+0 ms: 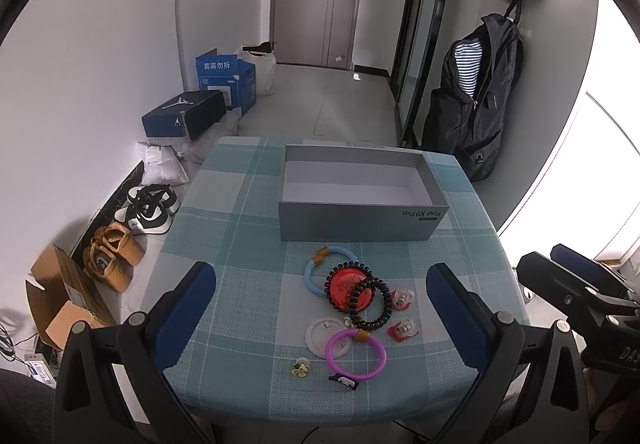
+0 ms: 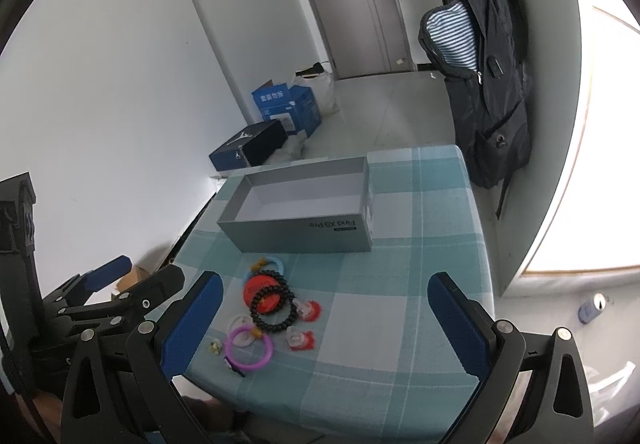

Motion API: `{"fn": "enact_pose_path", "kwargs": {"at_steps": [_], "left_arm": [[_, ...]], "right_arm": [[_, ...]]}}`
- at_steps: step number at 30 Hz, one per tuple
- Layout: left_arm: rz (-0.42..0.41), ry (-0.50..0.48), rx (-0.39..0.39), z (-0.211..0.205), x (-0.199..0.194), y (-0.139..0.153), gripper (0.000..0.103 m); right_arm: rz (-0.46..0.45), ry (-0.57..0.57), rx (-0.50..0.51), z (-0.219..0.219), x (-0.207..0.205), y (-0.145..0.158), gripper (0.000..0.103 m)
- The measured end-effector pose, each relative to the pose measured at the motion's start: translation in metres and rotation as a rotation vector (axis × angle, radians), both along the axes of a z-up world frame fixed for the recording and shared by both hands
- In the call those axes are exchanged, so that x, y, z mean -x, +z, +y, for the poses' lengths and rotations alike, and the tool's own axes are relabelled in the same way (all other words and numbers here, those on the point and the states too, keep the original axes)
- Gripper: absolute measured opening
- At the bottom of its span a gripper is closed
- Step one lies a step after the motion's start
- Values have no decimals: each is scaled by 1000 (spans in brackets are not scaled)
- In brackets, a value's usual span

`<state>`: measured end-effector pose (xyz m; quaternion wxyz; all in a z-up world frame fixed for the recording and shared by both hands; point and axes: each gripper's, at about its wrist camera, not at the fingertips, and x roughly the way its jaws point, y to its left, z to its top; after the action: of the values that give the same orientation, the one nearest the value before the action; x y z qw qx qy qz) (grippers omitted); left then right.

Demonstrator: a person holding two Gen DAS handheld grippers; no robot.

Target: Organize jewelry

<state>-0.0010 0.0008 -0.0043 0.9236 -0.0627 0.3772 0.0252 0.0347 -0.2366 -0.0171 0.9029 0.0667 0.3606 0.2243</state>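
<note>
Container: open grey cardboard phone box point(image 1: 360, 218), on the far half of the teal checked tablecloth point(image 1: 248, 284); interior bare, nothing stowed.
Ring, blue: light-blue plastic bangle with tan clasp point(image 1: 316, 272), just in front of the box, touching the red disc.
Disc: round red lettered badge point(image 1: 346, 286), under one edge of the coil.
Coil: black spiral hair tie point(image 1: 370, 302), lying partly on the disc.
Ring, pink: pink plastic bangle with tan clasp point(image 1: 356, 358), nearest the table's front edge, overlapping a white round lid point(image 1: 320, 336).
Clips: two red-and-clear small clips point(image 1: 402, 330), right of the coil.
Small items: a yellowish flower piece point(image 1: 301, 368); a small black-and-white piece point(image 1: 343, 381).
Left gripper point(image 1: 320, 308): fingers spread wide, empty, poised above the pile.
Right gripper point(image 2: 326, 318): fingers spread wide, empty, off to the pile's right.
Progress: by appearance not started; every piece is yet to be boxed.
</note>
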Motion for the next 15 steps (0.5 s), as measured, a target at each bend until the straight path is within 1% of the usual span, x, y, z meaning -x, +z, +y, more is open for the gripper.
{"fn": "enact_pose_path", "kwargs": {"at_steps": [9, 15], "left_arm": [[13, -8, 21, 2, -1, -3, 102], [45, -11, 49, 7, -3, -10, 102]], "right_arm": [[24, 7, 2, 2, -2, -3, 103], [48, 21, 2, 6, -5, -8, 103]]}}
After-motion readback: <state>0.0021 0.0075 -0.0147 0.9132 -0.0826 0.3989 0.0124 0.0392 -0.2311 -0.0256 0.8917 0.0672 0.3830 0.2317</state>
